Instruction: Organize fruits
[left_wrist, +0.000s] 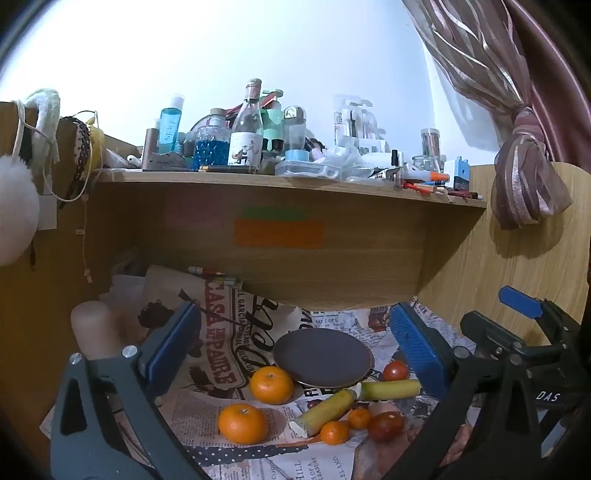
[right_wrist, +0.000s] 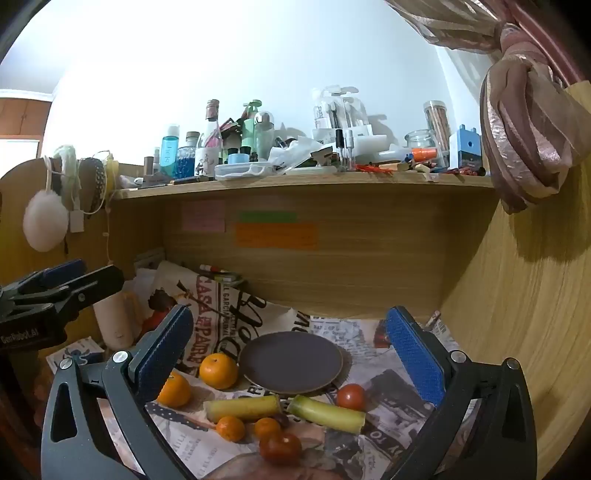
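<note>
A dark brown plate (left_wrist: 322, 357) (right_wrist: 291, 361) lies bare on newspaper under the shelf. In front of it lie two large oranges (left_wrist: 271, 384) (left_wrist: 242, 423) (right_wrist: 218, 370) (right_wrist: 174, 390), two small oranges (left_wrist: 334, 432) (right_wrist: 230, 428), two yellow-green sugarcane pieces (left_wrist: 325, 411) (left_wrist: 389, 389) (right_wrist: 242, 407) (right_wrist: 327, 413), and two red tomatoes (left_wrist: 395, 370) (left_wrist: 385, 425) (right_wrist: 350, 397) (right_wrist: 280, 447). My left gripper (left_wrist: 295, 343) is open and empty above the fruit. My right gripper (right_wrist: 291, 350) is open and empty, and shows at the right of the left wrist view (left_wrist: 524, 332).
A wooden shelf (left_wrist: 288, 184) crowded with bottles and jars hangs over the back. A cream cylinder (left_wrist: 94, 328) stands at left. A wooden side panel (right_wrist: 517, 314) closes the right. A tied curtain (right_wrist: 524, 122) hangs at upper right.
</note>
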